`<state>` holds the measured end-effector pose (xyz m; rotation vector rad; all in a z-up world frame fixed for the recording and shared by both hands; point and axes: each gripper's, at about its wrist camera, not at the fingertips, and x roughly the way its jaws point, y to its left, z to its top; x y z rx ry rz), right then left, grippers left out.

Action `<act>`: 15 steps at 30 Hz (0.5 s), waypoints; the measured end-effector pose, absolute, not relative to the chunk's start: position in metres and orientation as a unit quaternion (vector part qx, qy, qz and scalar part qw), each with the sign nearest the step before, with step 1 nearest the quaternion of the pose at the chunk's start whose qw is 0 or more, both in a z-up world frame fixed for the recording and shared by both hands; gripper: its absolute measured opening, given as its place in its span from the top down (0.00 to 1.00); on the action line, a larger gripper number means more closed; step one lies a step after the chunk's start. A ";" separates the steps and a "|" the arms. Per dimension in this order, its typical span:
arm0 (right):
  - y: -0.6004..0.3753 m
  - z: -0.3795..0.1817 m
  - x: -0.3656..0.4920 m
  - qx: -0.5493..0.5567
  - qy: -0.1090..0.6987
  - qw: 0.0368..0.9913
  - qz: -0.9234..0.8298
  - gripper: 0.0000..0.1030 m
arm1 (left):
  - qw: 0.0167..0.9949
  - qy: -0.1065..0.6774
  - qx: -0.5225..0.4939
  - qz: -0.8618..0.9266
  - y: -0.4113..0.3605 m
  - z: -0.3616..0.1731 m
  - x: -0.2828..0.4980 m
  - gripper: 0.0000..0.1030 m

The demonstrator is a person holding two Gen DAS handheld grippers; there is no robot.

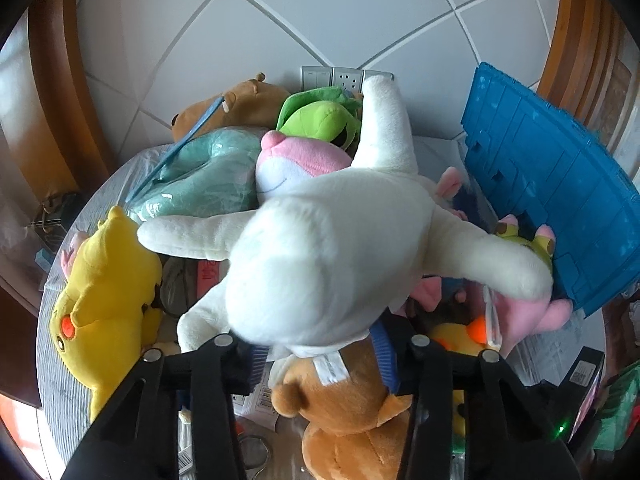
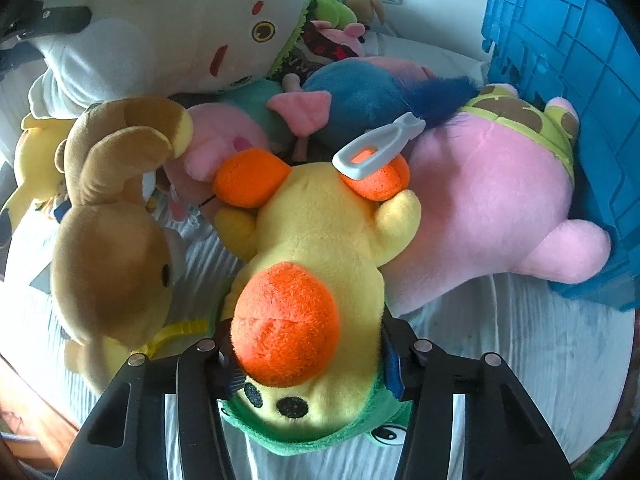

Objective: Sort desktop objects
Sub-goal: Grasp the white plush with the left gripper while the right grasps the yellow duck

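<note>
A large white plush toy (image 1: 312, 272) fills the middle of the left wrist view, limbs spread, over a heap of soft toys. My left gripper (image 1: 316, 352) is shut on its lower end, and both blue-padded fingers press into the fur. The same white plush (image 2: 160, 28) shows at the top left of the right wrist view. A yellow duck plush (image 2: 320, 240) with an orange beak and a green hood lies head toward the camera. My right gripper (image 2: 310, 364) is shut on its head, one finger on each side.
A blue plastic crate (image 1: 552, 184) stands tilted on the right, against a pink plush (image 2: 488, 208). A yellow plush (image 1: 108, 288) lies on the left and a brown bear (image 2: 116, 216) beside the duck. A white clip (image 2: 376, 148) rests on the duck's feet. Wall sockets (image 1: 344, 78) are behind.
</note>
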<state>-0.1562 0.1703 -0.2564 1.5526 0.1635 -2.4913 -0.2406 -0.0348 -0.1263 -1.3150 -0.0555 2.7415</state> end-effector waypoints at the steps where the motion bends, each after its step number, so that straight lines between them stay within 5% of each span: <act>1: 0.171 -0.254 -0.154 0.524 0.055 0.101 -0.844 0.51 | 0.050 -0.019 -0.431 0.901 -0.035 -0.125 -0.240 0.61; 8: 0.178 -0.241 -0.145 0.517 0.059 0.103 -0.848 0.51 | 0.048 -0.028 -0.429 0.902 -0.039 -0.123 -0.239 0.64; 13: 0.179 -0.240 -0.139 0.517 0.066 0.110 -0.847 0.51 | 0.071 -0.051 -0.404 0.911 -0.046 -0.117 -0.238 0.56; 15: 0.179 -0.239 -0.138 0.517 0.065 0.110 -0.847 0.51 | 0.073 -0.038 -0.403 0.911 -0.043 -0.112 -0.239 0.67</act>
